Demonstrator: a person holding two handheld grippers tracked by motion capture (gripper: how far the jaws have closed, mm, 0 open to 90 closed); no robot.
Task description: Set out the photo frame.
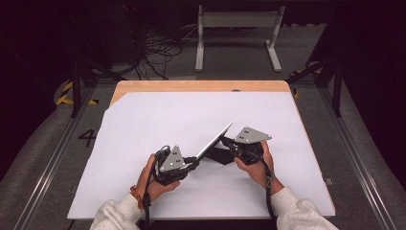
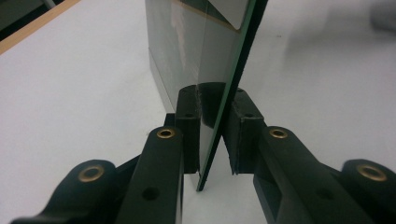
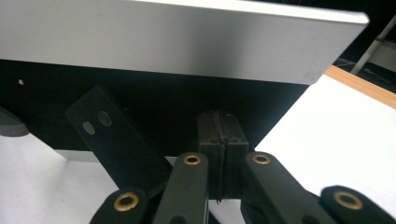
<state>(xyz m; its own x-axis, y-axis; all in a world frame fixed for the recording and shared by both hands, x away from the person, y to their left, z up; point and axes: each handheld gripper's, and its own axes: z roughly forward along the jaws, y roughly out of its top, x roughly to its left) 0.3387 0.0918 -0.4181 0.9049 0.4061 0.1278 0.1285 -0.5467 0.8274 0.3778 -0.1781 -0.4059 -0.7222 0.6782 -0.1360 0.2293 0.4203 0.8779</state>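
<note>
Your left tool (image 1: 191, 163) sits at the near-left end of a picture frame (image 1: 214, 139) that stands tilted on the white sheet (image 1: 143, 124) covering the table (image 1: 201, 86). In the left gripper view the frame's thin glass edge (image 2: 219, 116) runs up between the two jaws of this tool (image 2: 214, 135). The jaws stand a little apart around it: a gap shows on the left side of the glass, and whether the right pad (image 2: 243, 126) presses on it you cannot tell from here.

Your right tool (image 1: 229, 142) is at the far-right side of the frame, behind its back. In the right gripper view the jaws of this tool (image 3: 218, 135) are pressed together, pad against pad, with only a fine seam between them. Whether a thin flap of the frame's black back panel (image 3: 154, 102) is pinched in that seam cannot be told. Just left of this tool a black stand strip (image 3: 116, 140) with two small round rivets slants across the back panel. Above the tool runs the frame's silver border (image 3: 177, 42). To its right, the sheet and the table's wooden edge (image 3: 364, 81) are in sight.
</note>
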